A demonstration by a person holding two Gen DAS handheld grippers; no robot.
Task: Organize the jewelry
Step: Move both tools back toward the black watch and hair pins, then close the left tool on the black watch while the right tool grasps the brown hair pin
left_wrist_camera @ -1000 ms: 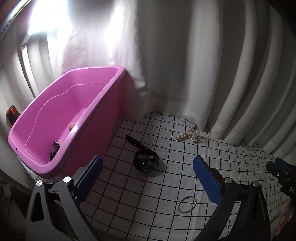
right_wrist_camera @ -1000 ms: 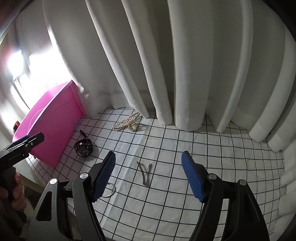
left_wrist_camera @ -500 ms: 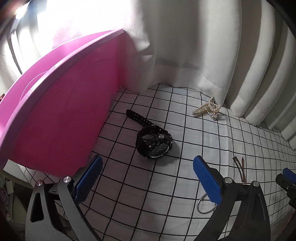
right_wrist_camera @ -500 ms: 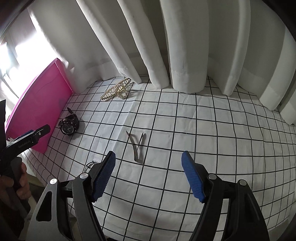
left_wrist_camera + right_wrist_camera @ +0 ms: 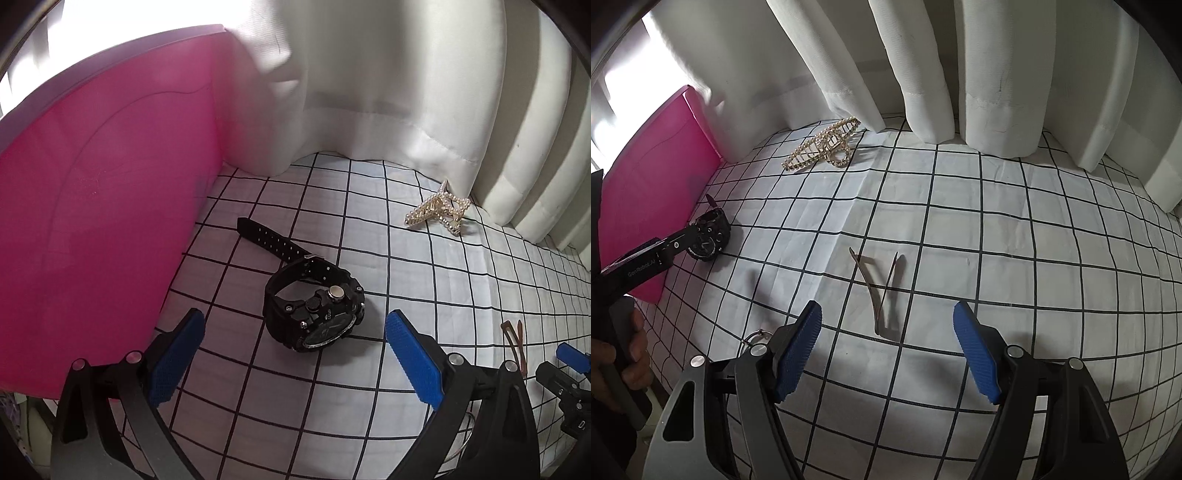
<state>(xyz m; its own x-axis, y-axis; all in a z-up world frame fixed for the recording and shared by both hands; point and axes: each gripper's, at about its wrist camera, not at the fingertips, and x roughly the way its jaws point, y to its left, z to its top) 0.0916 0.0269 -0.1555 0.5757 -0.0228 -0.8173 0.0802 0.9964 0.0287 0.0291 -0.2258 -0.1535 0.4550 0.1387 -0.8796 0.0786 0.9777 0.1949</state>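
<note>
A black wristwatch (image 5: 314, 314) lies on the checked cloth just ahead of my open, empty left gripper (image 5: 295, 363), between its blue pads. It also shows in the right wrist view (image 5: 709, 236). A thin brown hair clip (image 5: 879, 291) lies just ahead of my open, empty right gripper (image 5: 888, 354); it also shows in the left wrist view (image 5: 513, 343). A pearl hair claw (image 5: 822, 147) lies near the curtain, also seen in the left wrist view (image 5: 439, 210). A silver ring (image 5: 757, 338) lies partly hidden behind the right gripper's left finger. The pink bin (image 5: 92, 221) stands at the left.
White curtains (image 5: 960, 74) hang along the far edge of the checked cloth (image 5: 997, 240). The pink bin's wall (image 5: 653, 162) stands close to the watch. The hand holding the left gripper (image 5: 624, 354) shows at the left in the right wrist view.
Both grippers have come down and forward: the left towards the watch, the right towards the brown hair clip. Both stay open. No item has moved.
</note>
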